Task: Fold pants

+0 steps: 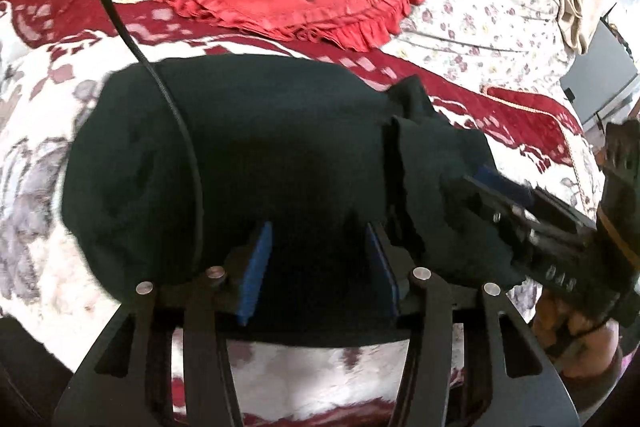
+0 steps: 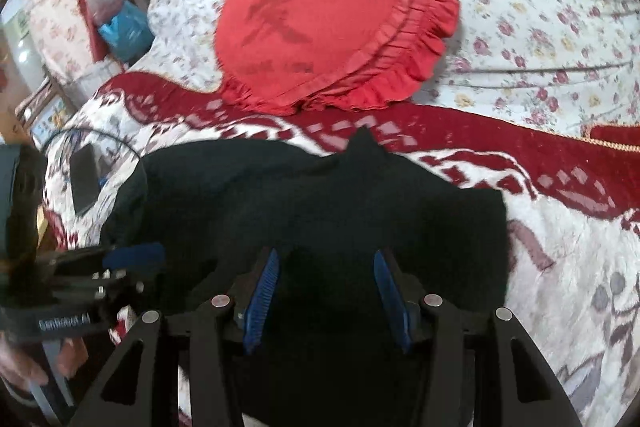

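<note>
**Both grippers spread wide over the black pants on the bed**

Where the blue fingers (image 1: 256, 269) of the left gripper (image 1: 318, 267) stand well apart, black cloth fills the gap between them, and nothing is pinched. The right gripper (image 2: 326, 291) looks the same in its own view: its blue fingers (image 2: 262, 297) are spread wide, with dark fabric lying between and beneath them but not clamped.

Each gripper shows in the other's camera. From the left wrist, the right gripper (image 1: 486, 177) comes in from the right edge, its blue tips at the bunched right end of the garment. From the right wrist, the left gripper (image 2: 134, 255) reaches in from the left, its tips at the garment's left edge.

The pants (image 1: 224, 163) lie as a compact, dark, folded bundle on a white and dark red patterned blanket (image 1: 36, 131) spread over the bed. A black cable (image 1: 168, 99) runs across the bundle in the left wrist view. Beyond the pants sits a round red ruffled cushion (image 2: 320, 23), resting on a floral bedsheet (image 2: 540, 7).
</note>
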`<state>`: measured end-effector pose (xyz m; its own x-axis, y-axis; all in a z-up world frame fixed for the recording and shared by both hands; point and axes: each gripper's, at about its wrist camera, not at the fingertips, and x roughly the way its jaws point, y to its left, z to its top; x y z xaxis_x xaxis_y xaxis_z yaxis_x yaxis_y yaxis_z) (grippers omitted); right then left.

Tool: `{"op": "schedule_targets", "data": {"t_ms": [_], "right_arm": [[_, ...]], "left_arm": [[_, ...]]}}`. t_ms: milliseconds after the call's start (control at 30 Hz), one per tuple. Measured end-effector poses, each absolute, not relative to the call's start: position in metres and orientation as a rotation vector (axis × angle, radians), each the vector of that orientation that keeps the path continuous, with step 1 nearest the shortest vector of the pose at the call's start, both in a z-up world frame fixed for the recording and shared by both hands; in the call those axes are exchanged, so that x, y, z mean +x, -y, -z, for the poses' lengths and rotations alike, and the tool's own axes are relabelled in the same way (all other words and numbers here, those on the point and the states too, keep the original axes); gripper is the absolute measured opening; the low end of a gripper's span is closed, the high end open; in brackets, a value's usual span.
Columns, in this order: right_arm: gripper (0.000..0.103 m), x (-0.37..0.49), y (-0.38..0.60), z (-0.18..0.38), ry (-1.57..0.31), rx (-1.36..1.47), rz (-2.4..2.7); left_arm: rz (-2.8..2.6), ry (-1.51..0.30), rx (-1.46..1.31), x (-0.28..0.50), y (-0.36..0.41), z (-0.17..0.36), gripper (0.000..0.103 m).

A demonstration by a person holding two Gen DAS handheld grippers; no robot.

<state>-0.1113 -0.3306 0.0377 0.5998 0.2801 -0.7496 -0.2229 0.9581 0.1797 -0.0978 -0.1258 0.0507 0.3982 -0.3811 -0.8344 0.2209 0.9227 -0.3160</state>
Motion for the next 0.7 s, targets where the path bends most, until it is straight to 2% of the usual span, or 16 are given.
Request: {"op": "schedule_targets", "data": {"t_ms": [200,500,700], "right_arm": [[0.049,-0.115,0.305,-0.02,-0.927,-0.008,-0.291],[0.049,-0.111,0.308,-0.05,-0.879,-0.005,-0.27],[0.049,-0.089,0.298,-0.041,-0.908,-0.016,-0.259]], "left_arm": [[0.331,-1.06,-0.15,-0.102,0.112,-0.057,0.048],[0.289,-1.018,-0.136,-0.104,0.097,-0.066,0.048],[0.253,-1.01,-0.147,-0.104,0.082,-0.068,0.048]]}}
